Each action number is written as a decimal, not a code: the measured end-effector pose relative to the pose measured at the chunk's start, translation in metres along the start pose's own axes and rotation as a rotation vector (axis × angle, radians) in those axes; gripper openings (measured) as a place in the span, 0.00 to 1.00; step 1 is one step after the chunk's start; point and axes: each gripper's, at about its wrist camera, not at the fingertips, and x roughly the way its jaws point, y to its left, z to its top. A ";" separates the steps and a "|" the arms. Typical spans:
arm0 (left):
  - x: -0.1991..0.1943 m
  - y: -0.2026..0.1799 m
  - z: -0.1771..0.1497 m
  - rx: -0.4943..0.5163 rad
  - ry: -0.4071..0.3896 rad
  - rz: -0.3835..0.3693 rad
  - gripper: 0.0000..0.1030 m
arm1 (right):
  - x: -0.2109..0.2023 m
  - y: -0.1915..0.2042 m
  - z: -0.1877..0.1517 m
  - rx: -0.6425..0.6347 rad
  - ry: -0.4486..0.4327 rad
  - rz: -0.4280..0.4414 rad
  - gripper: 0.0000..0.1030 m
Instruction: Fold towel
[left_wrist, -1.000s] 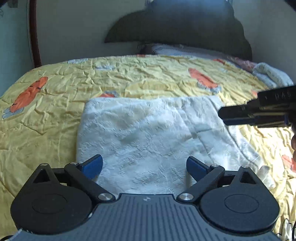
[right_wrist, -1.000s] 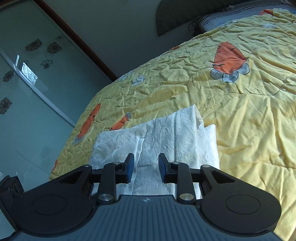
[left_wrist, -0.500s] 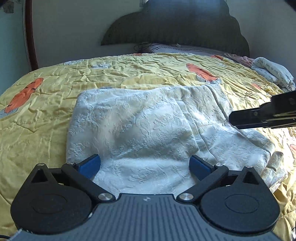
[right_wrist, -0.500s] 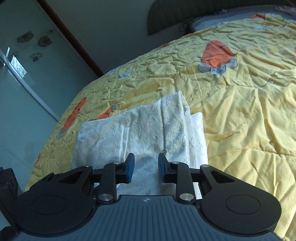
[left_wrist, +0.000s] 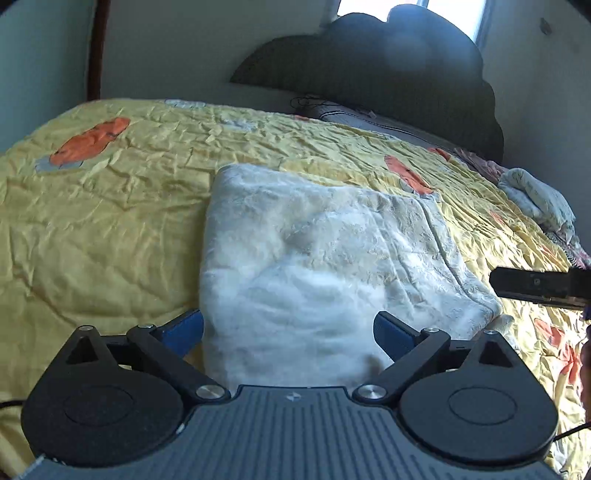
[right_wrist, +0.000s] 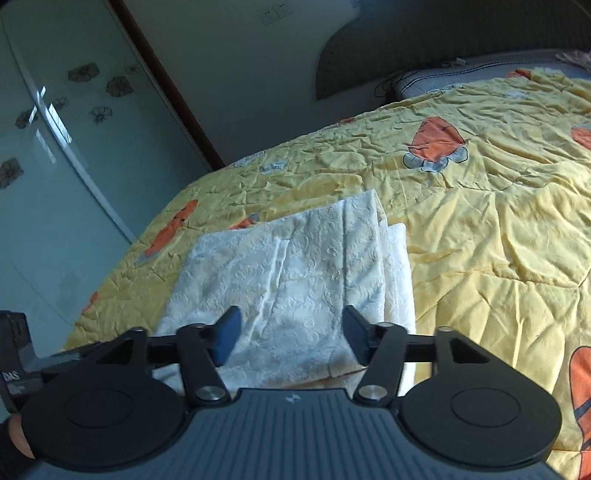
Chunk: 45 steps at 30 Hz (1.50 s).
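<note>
Hiding towel (left_wrist: 332, 266) near edge, left gripper (left_wrist: 288, 332) body

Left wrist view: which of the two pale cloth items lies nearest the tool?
The white towel, spread directly before the left tool; the other pale bundle lies far off by the wall.

A crumpled yellow quilt (left_wrist: 110, 229) printed with orange carrot-like figures (right_wrist: 437, 138) covers the bed, and a dark scalloped headboard (left_wrist: 369, 70) stands against the pale wall behind it. At the head end lies a grey pillow (right_wrist: 480, 72) with a thin black cable (left_wrist: 314, 103) looped just beside it, and a bundle of pale rolled cloth (left_wrist: 535, 195) sits at the quilt's far right edge. In the right wrist view a frosted glass door (right_wrist: 55, 166) with dark flower decals (right_wrist: 118, 85) and a brown wooden frame (right_wrist: 166, 81) stands beside the bed, and a white wall socket (right_wrist: 273, 13) shows high on the wall.
</note>
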 end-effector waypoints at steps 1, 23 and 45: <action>-0.004 0.006 -0.005 -0.026 0.013 0.004 0.94 | 0.014 -0.006 -0.007 -0.008 0.071 -0.061 0.82; -0.041 -0.021 -0.051 0.355 -0.118 0.226 0.78 | -0.035 0.013 -0.058 -0.223 -0.077 -0.248 0.82; -0.025 -0.030 -0.057 0.358 -0.129 0.181 0.36 | -0.019 0.005 -0.058 -0.261 -0.078 -0.285 0.49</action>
